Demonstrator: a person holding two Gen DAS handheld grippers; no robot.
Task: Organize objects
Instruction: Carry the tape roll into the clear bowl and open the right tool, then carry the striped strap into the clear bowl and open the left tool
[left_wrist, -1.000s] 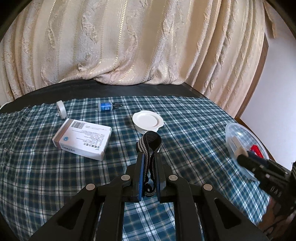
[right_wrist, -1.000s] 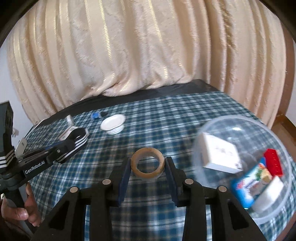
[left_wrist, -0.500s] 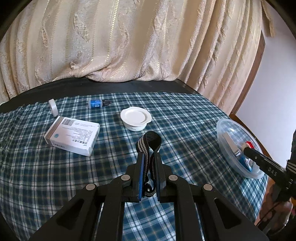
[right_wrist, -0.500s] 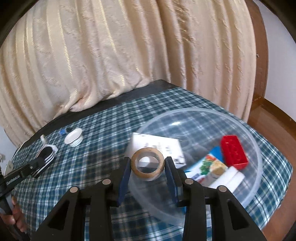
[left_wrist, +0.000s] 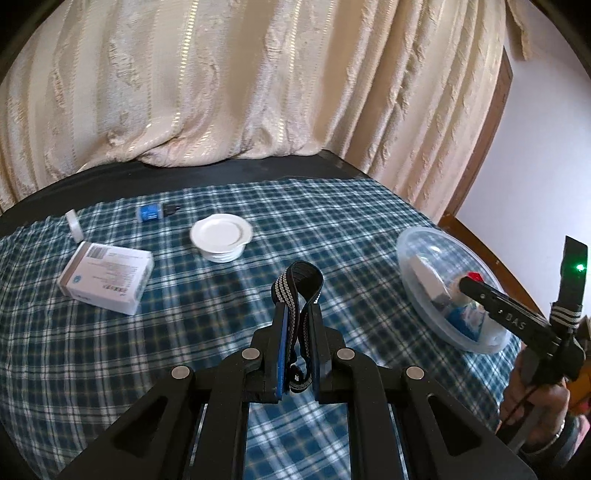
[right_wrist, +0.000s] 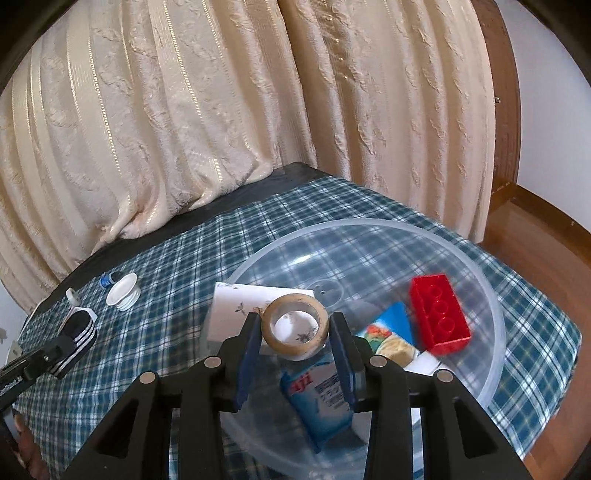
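Right now the right gripper (right_wrist: 295, 334) hangs over the clear round plastic bowl (right_wrist: 495, 317) with the tan roll of tape (right_wrist: 297, 325) between its blue pads; its jaws are opening, and a thin gap shows on the roll's right side, so the tape looks freed rather than squeezed. Below it in the bowl lie a red toy brick (right_wrist: 439, 314), a white card box (right_wrist: 236, 310) and a blue printed sachet (right_wrist: 321, 398).

The left gripper (left_wrist: 297, 310) is clenched on a black elastic band with white stripes (left_wrist: 299, 284) — its loop stands up above the fingertips, over the blue plaid cloth (left_wrist: 184, 332).

Further back on the cloth lie a white carton with a barcode (left_wrist: 107, 277), a white round lid (left_wrist: 221, 236), a small blue bottle (left_wrist: 151, 212) and a small white tape roll (left_wrist: 74, 225) standing on edge — all well apart from the bowl.
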